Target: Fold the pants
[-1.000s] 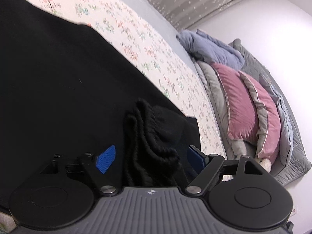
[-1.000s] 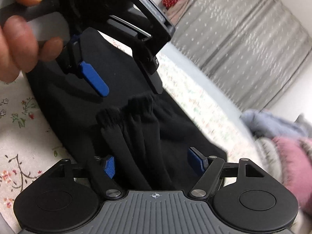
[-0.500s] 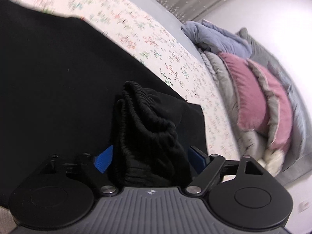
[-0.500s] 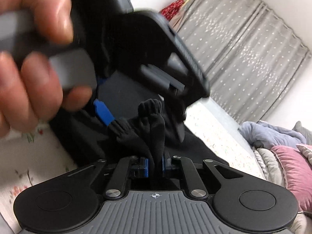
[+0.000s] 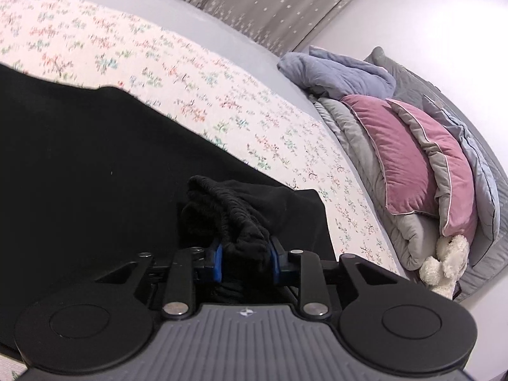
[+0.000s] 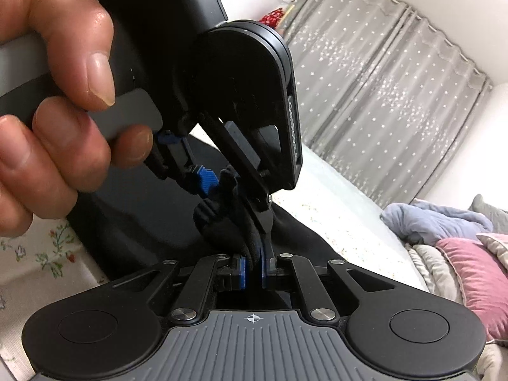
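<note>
Black pants [image 5: 95, 165] lie spread on a floral bedspread [image 5: 197, 89]. My left gripper [image 5: 244, 254] is shut on a bunched, ribbed edge of the pants [image 5: 228, 209], which sticks up between its blue pads. My right gripper [image 6: 252, 268] is shut on a nearby bunch of the same black fabric [image 6: 228, 225]. In the right wrist view the left gripper [image 6: 222, 187] and the hand holding it [image 6: 54, 95] sit just ahead, very close, both clamped on the same gathered fabric.
Pink pillows [image 5: 412, 162], grey and blue bedding [image 5: 343, 73] and a white plush toy [image 5: 444, 257] are piled at the bed's right end. Grey starred curtains [image 6: 381, 95] hang behind the bed. A white wall [image 5: 428, 16] is at the right.
Both grippers closed on the bunched pants fabric: the right one first, then the left. The two grippers have come closer together and the fabric is lifted a little.
</note>
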A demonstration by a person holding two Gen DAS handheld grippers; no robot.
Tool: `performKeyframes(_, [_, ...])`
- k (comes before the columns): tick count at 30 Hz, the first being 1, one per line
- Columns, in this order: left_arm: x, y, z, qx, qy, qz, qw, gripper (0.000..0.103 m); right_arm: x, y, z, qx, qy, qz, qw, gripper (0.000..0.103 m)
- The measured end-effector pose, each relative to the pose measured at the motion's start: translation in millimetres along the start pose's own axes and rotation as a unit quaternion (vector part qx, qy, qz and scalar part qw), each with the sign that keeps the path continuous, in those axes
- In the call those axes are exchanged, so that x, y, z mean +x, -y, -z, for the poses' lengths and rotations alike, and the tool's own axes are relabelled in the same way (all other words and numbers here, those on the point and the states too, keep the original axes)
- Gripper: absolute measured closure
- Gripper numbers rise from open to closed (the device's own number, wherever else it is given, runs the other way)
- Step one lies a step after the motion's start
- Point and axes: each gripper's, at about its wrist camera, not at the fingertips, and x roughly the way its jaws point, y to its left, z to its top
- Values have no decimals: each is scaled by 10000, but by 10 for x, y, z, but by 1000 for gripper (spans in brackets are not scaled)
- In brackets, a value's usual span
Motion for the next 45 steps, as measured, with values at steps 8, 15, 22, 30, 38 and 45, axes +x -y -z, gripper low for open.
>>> performKeyframes(8, [-73,98,29,349,142,-124,9992,58,-72,-95,9,159,21,70,9998,95])
performKeyframes(15, [-167,170,-15,571,459,-168,9972,61,-21,-119,31,67,-86,252,9996,65])
performKeyframes(22, [-271,74,-131,536,603,-235,9965,61,151,-71,241,204,-550,538,9968,62])
performKeyframes(30, [-458,-102,-307,247,820,-273,9960,61,300,58,363,431,-968,780,9913,77])
performKeyframes(38, [-710,-228,-543,305,1111,-441,9924,62,197,63,168,727,-627,732,9927,96])
performKeyframes(45, [-1145,-614,-740,279,1702,-766,9820,62,308,-405,-33,128,-486,664,9965,77])
